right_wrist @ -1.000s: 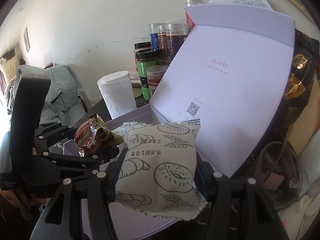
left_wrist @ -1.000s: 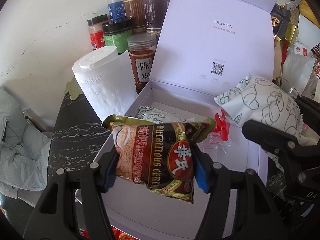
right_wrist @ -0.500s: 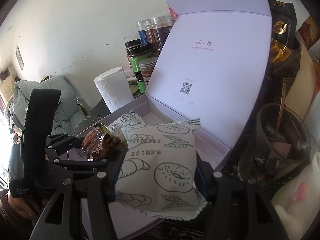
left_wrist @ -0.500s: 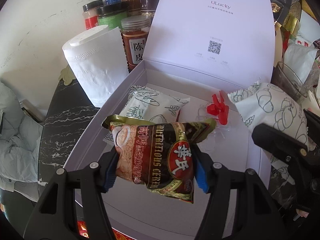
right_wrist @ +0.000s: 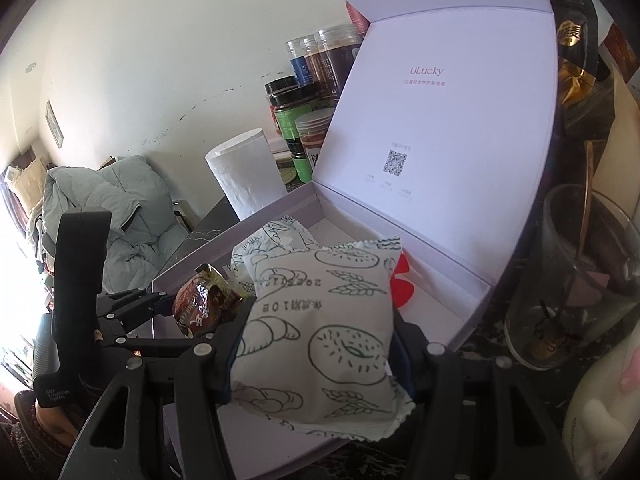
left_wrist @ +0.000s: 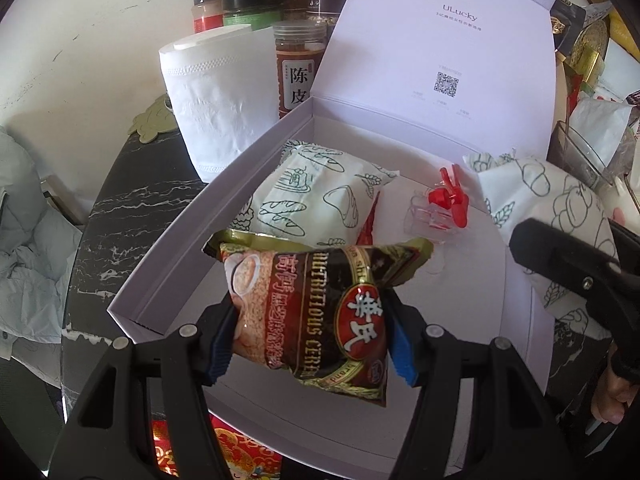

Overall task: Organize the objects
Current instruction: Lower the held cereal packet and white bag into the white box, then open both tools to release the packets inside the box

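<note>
Left wrist view: a brown cereal packet [left_wrist: 316,312] is clamped between the blue pads of the left claw [left_wrist: 310,340] and is held above the near part of an open lilac box [left_wrist: 168,268]. A white pastry packet [right_wrist: 320,336] printed with green bread drawings is clamped in the right claw [right_wrist: 316,344] and is held over the box's right edge; it is also seen at the right of the left wrist view [left_wrist: 548,216]. Inside the box, a second printed packet [left_wrist: 316,196] is lying toward the far left corner, and a clear clip with red parts [left_wrist: 444,208] is lying near the far right. The lid [left_wrist: 440,52] is standing upright behind the box, marked "ULucky" with a QR code. A paper roll [left_wrist: 216,104] is set on the dark marbled table [left_wrist: 116,216] just beside the box's left wall, with a cluster of jars [left_wrist: 300,60] behind it against the wall. A glass [right_wrist: 576,280] is seen beside the box's right wall
</note>
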